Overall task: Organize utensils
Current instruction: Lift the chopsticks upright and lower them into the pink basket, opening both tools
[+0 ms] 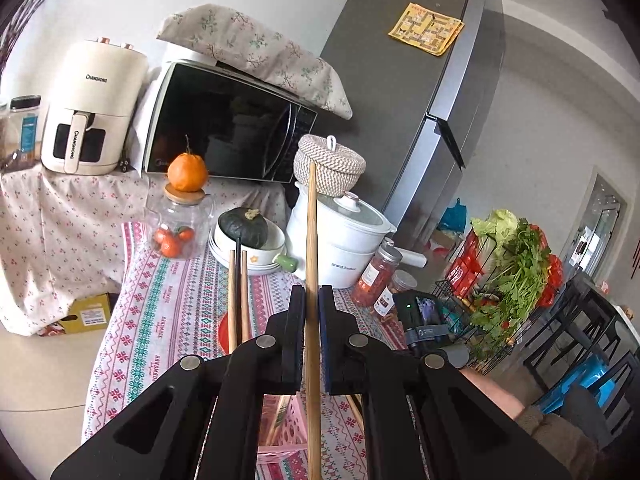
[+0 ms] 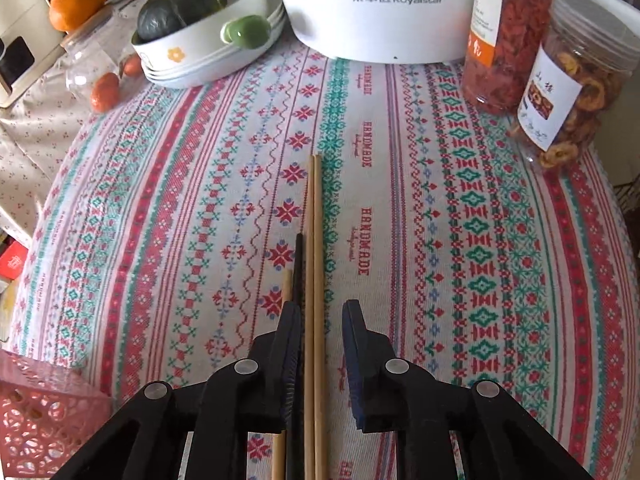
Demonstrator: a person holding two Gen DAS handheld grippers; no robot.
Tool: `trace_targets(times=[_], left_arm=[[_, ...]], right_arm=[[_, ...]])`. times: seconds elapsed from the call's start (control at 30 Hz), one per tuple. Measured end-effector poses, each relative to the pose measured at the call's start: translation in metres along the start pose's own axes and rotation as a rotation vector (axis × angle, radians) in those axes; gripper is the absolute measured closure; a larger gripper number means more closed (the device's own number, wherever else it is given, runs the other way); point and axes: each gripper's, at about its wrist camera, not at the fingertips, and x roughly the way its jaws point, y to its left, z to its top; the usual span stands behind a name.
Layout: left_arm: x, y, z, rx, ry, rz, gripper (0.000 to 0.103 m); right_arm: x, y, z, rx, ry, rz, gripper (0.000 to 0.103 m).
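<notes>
Left gripper (image 1: 312,292) is clamped on one long wooden chopstick (image 1: 311,280), both pads pressed to its shaft, stick running straight out ahead along the fingers and lifted above the table (image 1: 160,320). Just left of that gripper in the left wrist view: a small bunch of chopsticks (image 1: 238,300), two wooden and one black, standing up from below (their lower ends are hidden behind the gripper). Pink perforated basket (image 1: 280,432) sits under the left gripper, partly blocked by it. Right gripper (image 2: 321,312) has its jaws apart, nothing pinched. Two wooden chopsticks (image 2: 314,280) run side by side, touching, through the gap between its fingers, nearer the left finger, over the patterned tablecloth (image 2: 460,220). A black chopstick (image 2: 298,272) and a shorter-looking wooden chopstick (image 2: 287,288) lie just left of that pair; cannot tell whether the black one touches the left pad. Red perforated basket (image 2: 44,416) at the lower left corner of the right wrist view. Far side of the table: white Royalstar cooker (image 2: 380,8), a dark green squash (image 2: 180,0) in stacked white bowls (image 2: 208,56), two jars of dried fruit (image 2: 536,60).
</notes>
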Motion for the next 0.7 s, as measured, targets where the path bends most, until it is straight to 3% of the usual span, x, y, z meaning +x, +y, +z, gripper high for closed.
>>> trace_targets(times=[0.4,0.43,0.47,0.7], left_arm=[[0.004,0.007,0.005,-0.014,-0.002,-0.007,0.097],[0.005,0.006,0.005,-0.012,-0.001,-0.005,0.097],[0.005,0.006,0.005,-0.011,-0.001,-0.004,0.097],[-0.002,0.001,0.007,0.009,-0.028,-0.005,0.097]], right_arm=[[0.041,0.016,0.021,-0.060,0.081,-0.008,0.082],[0.040,0.022,0.020,-0.097,0.084,-0.034,0.083],[0.039,0.025,0.019,-0.120,0.081,-0.056,0.092],[0.011,-0.011,0.017,0.030,0.049,0.024,0.095]])
